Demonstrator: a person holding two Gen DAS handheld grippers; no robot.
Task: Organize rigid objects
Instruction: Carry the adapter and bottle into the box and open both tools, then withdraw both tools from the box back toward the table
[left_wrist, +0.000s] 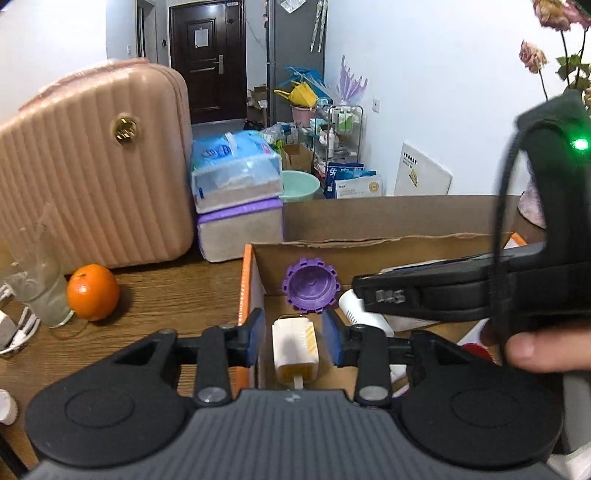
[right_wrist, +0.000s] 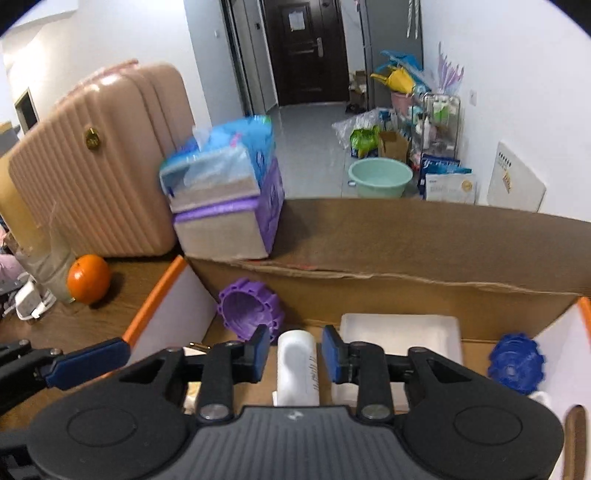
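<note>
An open cardboard box (left_wrist: 369, 254) with orange-edged flaps stands on the wooden table. My left gripper (left_wrist: 295, 338) hangs over its left end, open, with a white and yellow block (left_wrist: 295, 349) between the blue pads and a thin gap on each side. A purple toothed cap (left_wrist: 309, 285) lies just beyond it. My right gripper (right_wrist: 296, 352) is open around a white cylinder (right_wrist: 297, 365), its pads not touching it. A flat white box (right_wrist: 400, 330) and a blue toothed wheel (right_wrist: 515, 363) lie further right in the cardboard box (right_wrist: 406, 291).
A pink suitcase (left_wrist: 92, 166) and stacked tissue packs (left_wrist: 236, 206) stand behind the box to the left. An orange (left_wrist: 93, 291), a clear cup (left_wrist: 44, 291) and white cables (left_wrist: 18, 332) lie left of it. A person's thumb (left_wrist: 535, 349) shows at right.
</note>
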